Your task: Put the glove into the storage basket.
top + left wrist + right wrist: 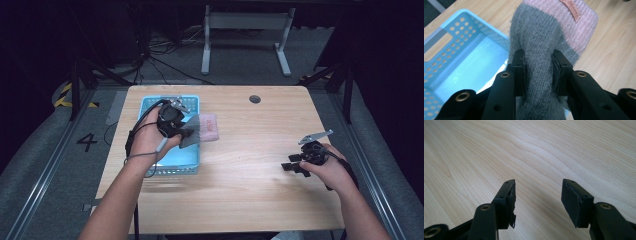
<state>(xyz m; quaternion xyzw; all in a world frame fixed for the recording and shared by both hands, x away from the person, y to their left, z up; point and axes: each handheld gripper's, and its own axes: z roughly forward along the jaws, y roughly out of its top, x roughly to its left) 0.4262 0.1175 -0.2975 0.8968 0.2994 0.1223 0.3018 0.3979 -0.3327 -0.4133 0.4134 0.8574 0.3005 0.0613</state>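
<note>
A knitted grey sock with a pink cuff hangs from my left gripper at the right edge of the light blue basket. In the left gripper view the jaws pinch the grey part of the sock, and the pink cuff with its small label lies beyond on the wood. The left gripper is shut on the sock. My right gripper rests low over the table at the right, pointing left. Its jaws stand open over bare wood in the right gripper view.
The wooden table has a round cable hole at the back. The blue perforated basket sits at the table's left side. Beyond the table are a dark floor, cables and a white desk frame.
</note>
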